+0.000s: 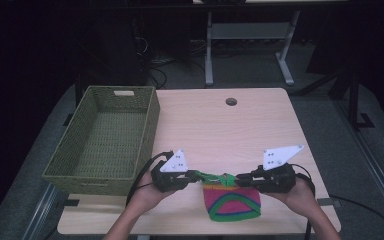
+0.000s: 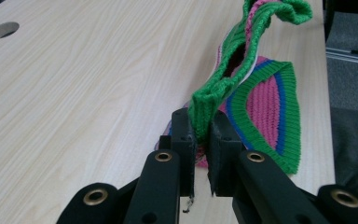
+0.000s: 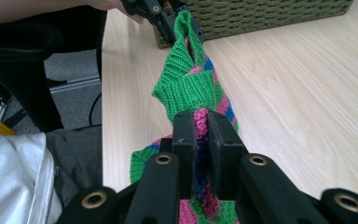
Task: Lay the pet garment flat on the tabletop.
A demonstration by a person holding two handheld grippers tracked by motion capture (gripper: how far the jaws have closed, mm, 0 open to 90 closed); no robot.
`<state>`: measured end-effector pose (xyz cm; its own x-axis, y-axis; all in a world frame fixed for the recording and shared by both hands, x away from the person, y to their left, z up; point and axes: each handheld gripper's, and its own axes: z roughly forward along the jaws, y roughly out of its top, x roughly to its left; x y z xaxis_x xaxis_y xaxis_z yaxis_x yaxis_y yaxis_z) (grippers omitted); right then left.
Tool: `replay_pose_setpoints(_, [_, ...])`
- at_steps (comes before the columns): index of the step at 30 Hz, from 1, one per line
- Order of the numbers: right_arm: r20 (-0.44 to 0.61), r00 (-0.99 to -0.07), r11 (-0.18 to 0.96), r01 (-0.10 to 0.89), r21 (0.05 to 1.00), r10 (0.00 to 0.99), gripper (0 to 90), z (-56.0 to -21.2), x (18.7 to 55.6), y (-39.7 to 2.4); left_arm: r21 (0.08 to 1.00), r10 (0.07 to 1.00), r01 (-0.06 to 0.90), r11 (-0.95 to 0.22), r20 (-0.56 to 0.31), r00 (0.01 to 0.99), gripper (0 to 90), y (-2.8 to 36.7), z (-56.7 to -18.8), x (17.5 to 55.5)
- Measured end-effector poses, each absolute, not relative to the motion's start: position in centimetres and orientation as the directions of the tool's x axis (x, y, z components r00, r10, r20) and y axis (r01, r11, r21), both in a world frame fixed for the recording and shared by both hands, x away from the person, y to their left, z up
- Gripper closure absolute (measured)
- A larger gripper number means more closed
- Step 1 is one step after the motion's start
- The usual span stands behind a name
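Knitted hat (image 1: 231, 202) is pinched by its green rim between closed left tool (image 1: 194, 175) and right tool (image 1: 240, 177), partly raised off surface (image 1: 220, 125); wicker basket (image 1: 105, 137) not yet reached.

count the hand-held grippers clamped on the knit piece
2. The left hand-held gripper pinches the left end of the knit piece's green rim; the right hand-held gripper pinches the right end, the rim stretched between them near the table's front edge.
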<state>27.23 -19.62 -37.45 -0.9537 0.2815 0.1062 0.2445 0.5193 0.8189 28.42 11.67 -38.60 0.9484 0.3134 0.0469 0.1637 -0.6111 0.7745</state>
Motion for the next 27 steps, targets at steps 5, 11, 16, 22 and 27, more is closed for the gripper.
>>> replay_pose_setpoints(5, [0.113, -0.945, 0.528, 0.267, 0.806, 0.306, 81.9, -37.3, 28.5, -19.7, 0.770, 0.324, 0.184, -0.610, 0.031, 0.945, 82.6, 11.3, -38.7, 29.5])
replay_pose_setpoints(11, [0.125, -0.934, 0.522, 0.294, 0.801, 0.335, 81.6, -37.1, 30.0, -20.1, 0.761, 0.343, 0.229, -0.607, -0.010, 0.939, 82.6, 10.9, -38.9, 30.7])
replay_pose_setpoints(16, [0.137, -0.923, 0.512, 0.319, 0.798, 0.361, 81.2, -37.0, 31.4, -20.2, 0.750, 0.350, 0.241, -0.615, -0.015, 0.937, 82.4, 10.5, -38.9, 31.8])
replay_pose_setpoints(22, [0.144, -0.910, 0.501, 0.340, 0.796, 0.388, 81.1, -37.2, 33.0, -20.3, 0.738, 0.374, 0.273, -0.617, -0.030, 0.927, 82.4, 9.8, -39.2, 33.3])
replay_pose_setpoints(27, [0.165, -0.892, 0.493, 0.378, 0.784, 0.422, 80.8, -38.0, 34.8, -20.5, 0.725, 0.402, 0.311, -0.614, -0.052, 0.914, 82.2, 9.2, -39.9, 35.0])
